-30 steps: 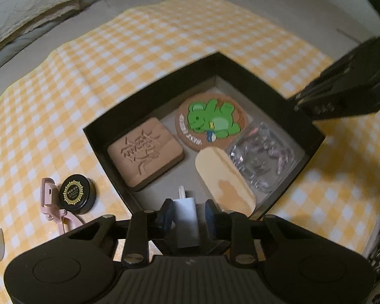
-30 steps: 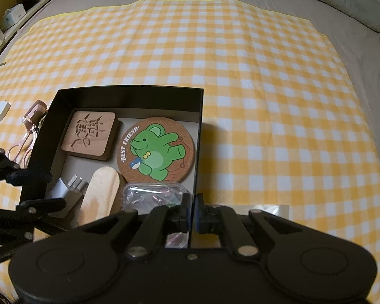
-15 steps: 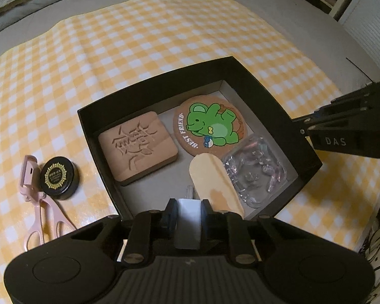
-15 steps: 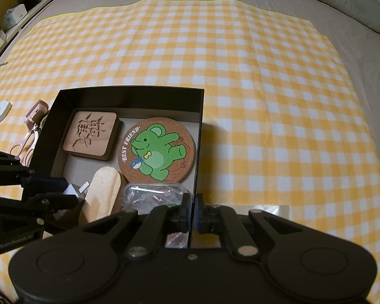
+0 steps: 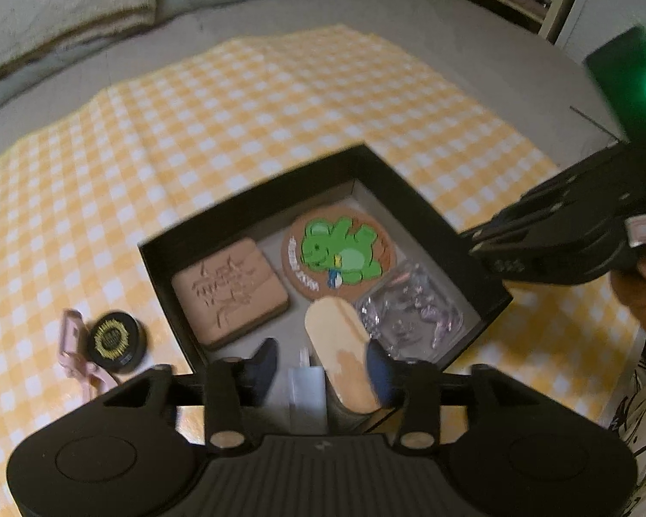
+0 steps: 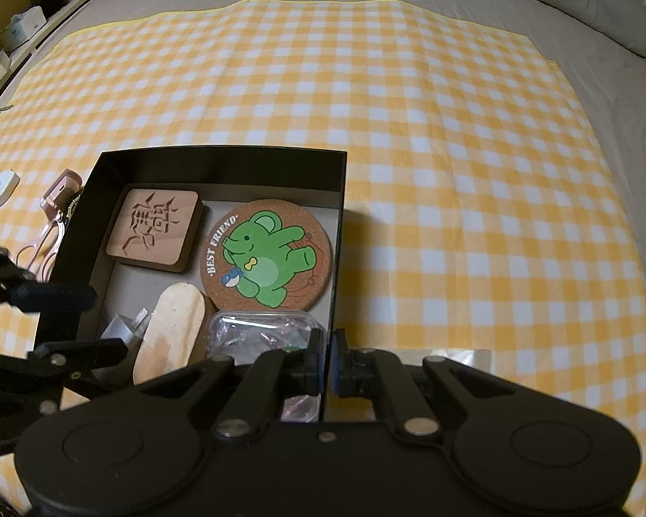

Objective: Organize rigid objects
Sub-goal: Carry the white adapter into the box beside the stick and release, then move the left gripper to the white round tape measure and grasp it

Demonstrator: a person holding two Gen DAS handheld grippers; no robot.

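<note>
A black box [image 5: 392, 185] [image 6: 219, 163] on the checked cloth holds a carved wooden square [image 5: 230, 291] [image 6: 157, 226], a round green-bear coaster [image 5: 338, 254] [image 6: 267, 254], an oval wooden piece [image 5: 342, 344] [image 6: 170, 334], a clear plastic case [image 5: 409, 316] [image 6: 258, 331] and a white charger plug [image 5: 308, 387] [image 6: 122, 327]. My left gripper [image 5: 321, 364] is open, its fingers either side of the plug lying in the box's near corner. My right gripper [image 6: 326, 362] is shut on the box's right wall.
Left of the box lie a black round tin [image 5: 114, 340], a pink eyelash curler [image 5: 75, 353] [image 6: 49, 215] and a small white device [image 6: 2, 183]. The yellow checked cloth [image 6: 452, 172] covers a grey bed. A clear wrapper [image 6: 473, 355] lies right of the box.
My left gripper opened and let go of the white plug, which now lies in the box. My right gripper kept its hold on the box wall.
</note>
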